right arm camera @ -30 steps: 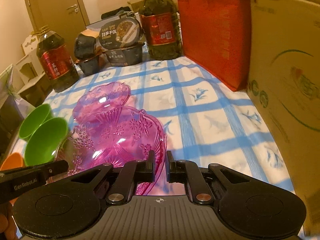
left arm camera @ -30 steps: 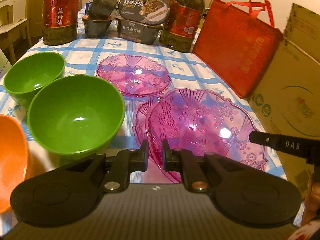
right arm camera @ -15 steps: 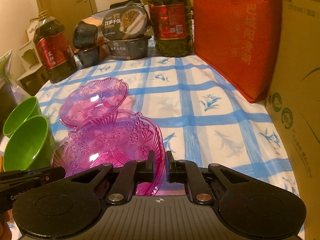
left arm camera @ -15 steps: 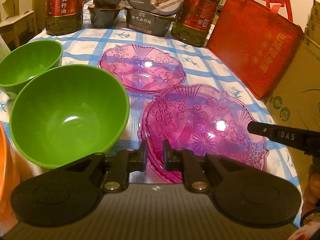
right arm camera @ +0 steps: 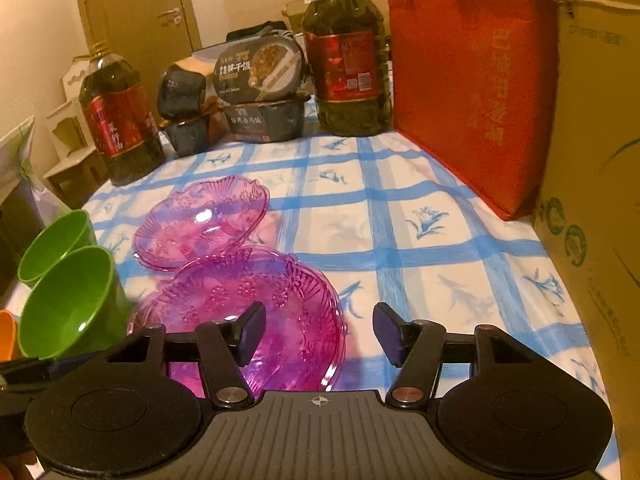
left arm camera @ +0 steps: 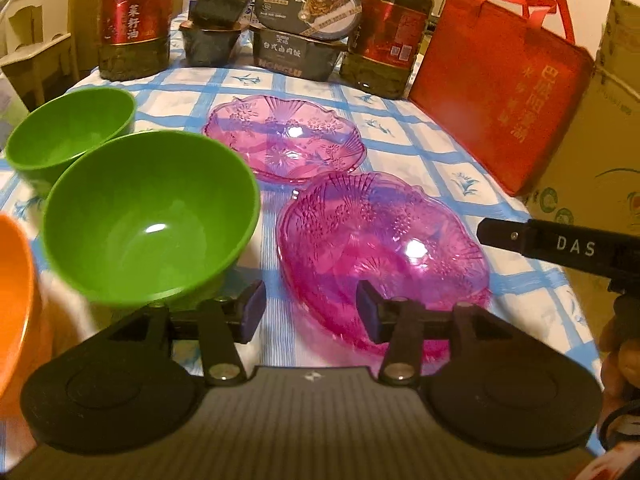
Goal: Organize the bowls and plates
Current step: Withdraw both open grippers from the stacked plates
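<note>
A stack of pink glass-like plates (left arm camera: pixel 380 248) (right arm camera: pixel 248 300) rests on the checked tablecloth. My left gripper (left arm camera: pixel 310 314) is opening; the stack's near-left rim lies between its jaws, and the pads are off it. My right gripper (right arm camera: pixel 320 334) is opening too, with the stack's right rim loose between its jaws. One finger of the right gripper (left arm camera: pixel 520 236) reaches in from the right in the left wrist view. A single pink plate (left arm camera: pixel 284 140) (right arm camera: pixel 200 220) lies behind the stack. Two green bowls (left arm camera: pixel 148 216) (left arm camera: pixel 68 132) and an orange bowl (left arm camera: pixel 12 300) stand to the left.
Two big oil bottles (left arm camera: pixel 134 20) (left arm camera: pixel 390 36) and dark food boxes (left arm camera: pixel 296 52) line the far edge. A red bag (right arm camera: pixel 472 92) and a cardboard box (right arm camera: pixel 600 160) wall off the right side. Bare cloth (right arm camera: pixel 440 248) lies between the plates and the bag.
Both grippers were shut on the top pink plate's rim and now stand apart from it. That plate, earlier offset from the one below, now sits nested on it.
</note>
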Demonstrator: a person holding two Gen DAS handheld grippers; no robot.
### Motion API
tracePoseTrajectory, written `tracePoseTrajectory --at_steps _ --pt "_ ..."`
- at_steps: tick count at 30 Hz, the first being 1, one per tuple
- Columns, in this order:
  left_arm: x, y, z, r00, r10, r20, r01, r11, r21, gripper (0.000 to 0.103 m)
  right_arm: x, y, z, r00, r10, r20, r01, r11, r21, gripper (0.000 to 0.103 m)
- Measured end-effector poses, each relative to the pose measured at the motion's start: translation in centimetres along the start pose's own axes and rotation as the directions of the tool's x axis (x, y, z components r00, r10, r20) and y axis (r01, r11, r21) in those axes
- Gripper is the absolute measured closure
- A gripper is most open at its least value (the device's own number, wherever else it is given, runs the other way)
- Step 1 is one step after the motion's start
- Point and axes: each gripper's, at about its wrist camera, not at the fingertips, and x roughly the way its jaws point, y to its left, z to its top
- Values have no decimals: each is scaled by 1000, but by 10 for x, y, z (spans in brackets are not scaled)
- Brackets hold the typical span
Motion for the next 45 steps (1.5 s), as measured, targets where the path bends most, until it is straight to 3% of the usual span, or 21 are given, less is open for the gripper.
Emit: tracePoseTrajectory --at_steps 13,22,30,45 --pt "-72 31 -31 1000 17 -3 -17 999 -50 50 -71 35 -38 996 -54 -72 58 997 43 43" --pt "-121 54 -47 1000 2 -13 -2 999 -39 39 -117 70 -70 991 -111 -78 113 993 19 32" --pt "-156 61 -52 1000 -19 19 19 1000 8 34 -136 92 -93 986 -118 -115 120 993 14 31" --pt "-170 72 -54 1000 -24 18 24 1000 3 33 -146 111 -99 988 -97 -120 97 995 -6 31"
